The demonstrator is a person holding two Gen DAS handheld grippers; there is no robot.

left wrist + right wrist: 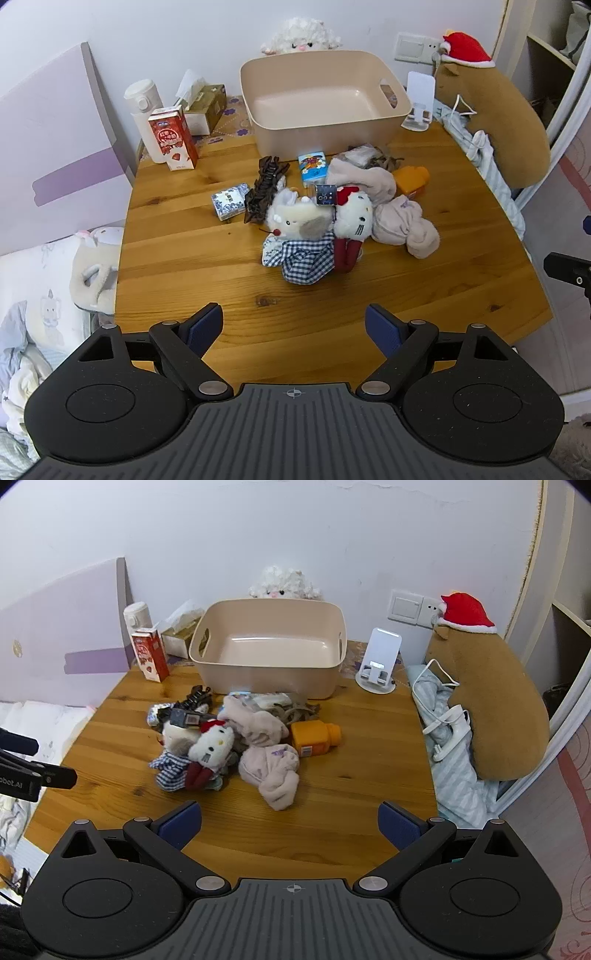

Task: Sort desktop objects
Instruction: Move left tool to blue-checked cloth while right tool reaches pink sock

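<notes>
A heap of small items lies mid-table in front of an empty beige bin [325, 129] [269, 677]. In the heap are a mouse plush in a blue check dress [295, 229] [173, 760], a white cat plush [354, 221] [214, 746], pale pink socks [402, 221] [273, 771], an orange bottle [412, 179] [314, 738], a brown hair claw [264, 184], a blue tissue pack [313, 167] and a blue-white packet [229, 201]. My left gripper [293, 328] hangs open above the near table edge, well short of the heap. My right gripper [290, 823] is open too, nothing between its fingers.
Back left stand a red milk carton [173, 138] [149, 657], a white flask [142, 103] and a tissue box [205, 107]. A white phone stand [419, 107] [378, 661] sits right of the bin. A brown plush with a red hat [487, 694] and a cable lie off the right edge.
</notes>
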